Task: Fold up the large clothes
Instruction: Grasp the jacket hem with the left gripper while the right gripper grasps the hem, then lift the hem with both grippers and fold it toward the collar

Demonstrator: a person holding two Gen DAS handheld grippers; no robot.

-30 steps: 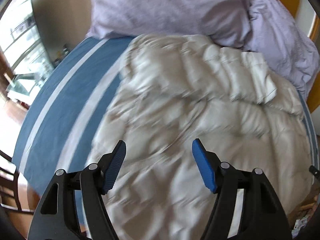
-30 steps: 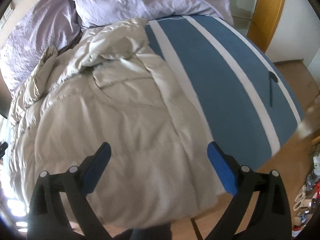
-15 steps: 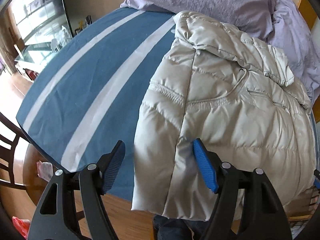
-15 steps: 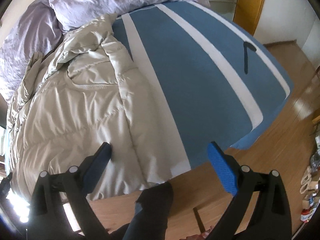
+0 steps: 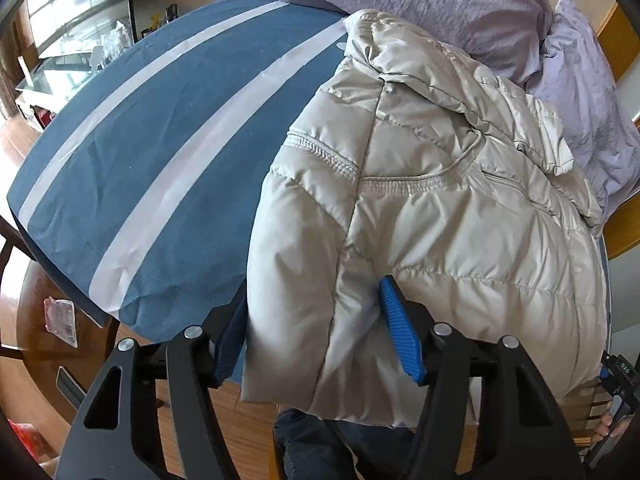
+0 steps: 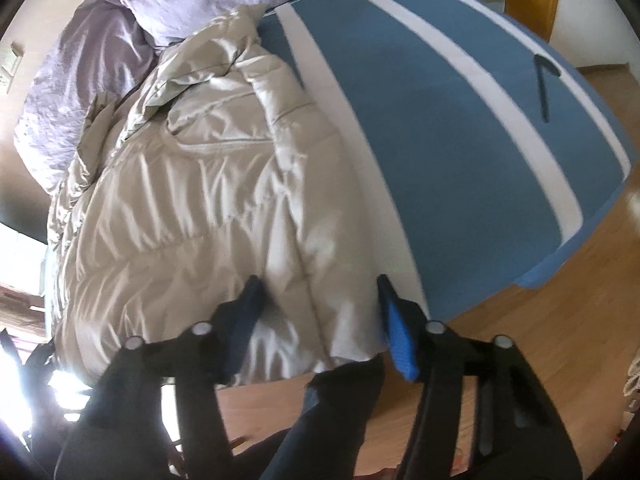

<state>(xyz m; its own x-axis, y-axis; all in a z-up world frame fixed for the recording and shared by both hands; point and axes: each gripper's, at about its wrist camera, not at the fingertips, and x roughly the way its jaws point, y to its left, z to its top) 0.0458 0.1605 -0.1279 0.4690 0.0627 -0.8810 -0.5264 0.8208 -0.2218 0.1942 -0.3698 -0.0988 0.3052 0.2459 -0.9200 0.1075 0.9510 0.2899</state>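
**Two claws close on puffer jacket at the foot of the bed**

A pale beige puffer jacket (image 5: 440,216) lies spread on a bed with a blue, white-striped cover (image 5: 160,152), its hem hanging over the bed's near edge and its hood toward the lilac pillows (image 5: 420,4) at the far edge. The left claw (image 5: 308,332) straddles the hem's left corner, its jaws closing with padded fabric bunched between the blue pads and the right pad pressed into a fold. The right claw (image 6: 320,320) straddles the hem's right corner beside a white stripe, jaws likewise closing on the fabric between them. A thin dark object (image 6: 544,84) lies near the bed's right edge. Wooden floor (image 6: 520,340) shows below.
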